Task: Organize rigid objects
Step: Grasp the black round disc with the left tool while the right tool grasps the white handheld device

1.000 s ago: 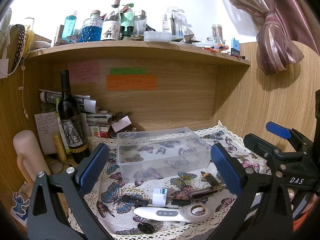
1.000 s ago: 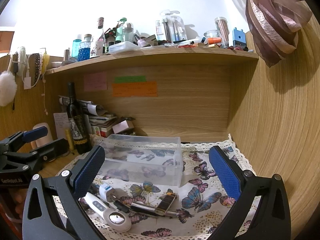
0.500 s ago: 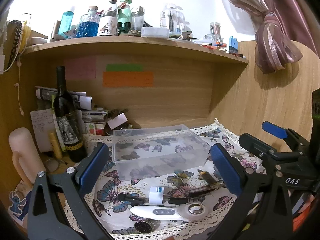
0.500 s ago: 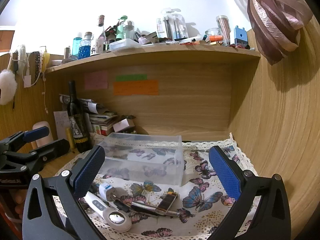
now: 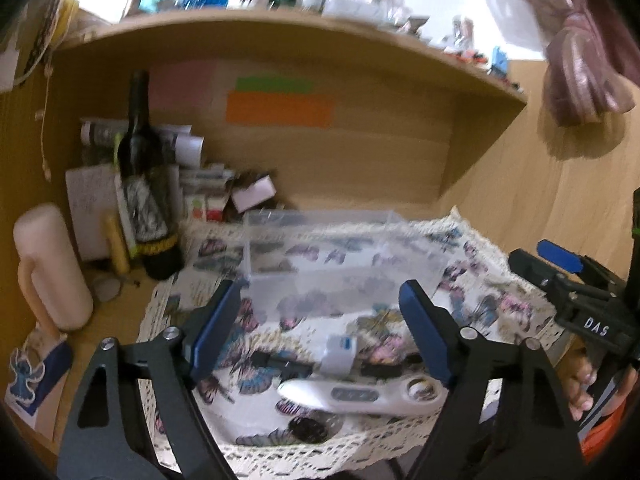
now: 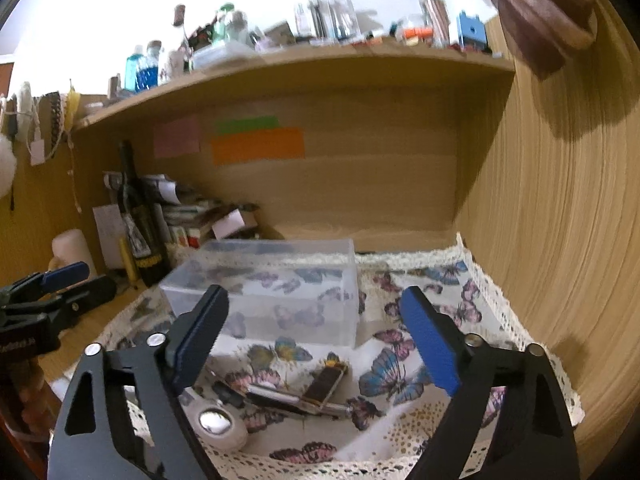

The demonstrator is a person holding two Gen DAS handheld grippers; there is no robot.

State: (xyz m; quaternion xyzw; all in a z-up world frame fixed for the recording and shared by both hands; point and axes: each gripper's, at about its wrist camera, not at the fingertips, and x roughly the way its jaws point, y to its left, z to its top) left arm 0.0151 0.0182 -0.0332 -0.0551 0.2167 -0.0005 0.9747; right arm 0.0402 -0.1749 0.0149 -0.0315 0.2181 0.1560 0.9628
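A clear plastic box [image 5: 340, 256] stands empty on the butterfly cloth [image 5: 480, 280]; it also shows in the right wrist view [image 6: 272, 288]. In front of it lie a white handheld device with a round lens [image 5: 360, 394], a small white and blue case [image 5: 340, 350], black clips [image 5: 280, 362] and a dark disc [image 5: 308, 428]. The right wrist view shows the lens end [image 6: 218, 422], a brown lighter [image 6: 324, 386] and a metal tool [image 6: 276, 396]. My left gripper [image 5: 320, 332] is open above these items. My right gripper [image 6: 316, 340] is open in front of the box.
A wine bottle [image 5: 144, 184], papers and small boxes [image 5: 208, 196] stand at the back left. A pink bottle [image 5: 52, 268] is at the left. The upper shelf [image 5: 280, 36] holds several bottles. A wooden wall [image 6: 560, 240] closes the right side.
Both grippers have moved forward and down toward the cloth. Both sets of jaws have narrowed but stay open. The views are motion-blurred now.
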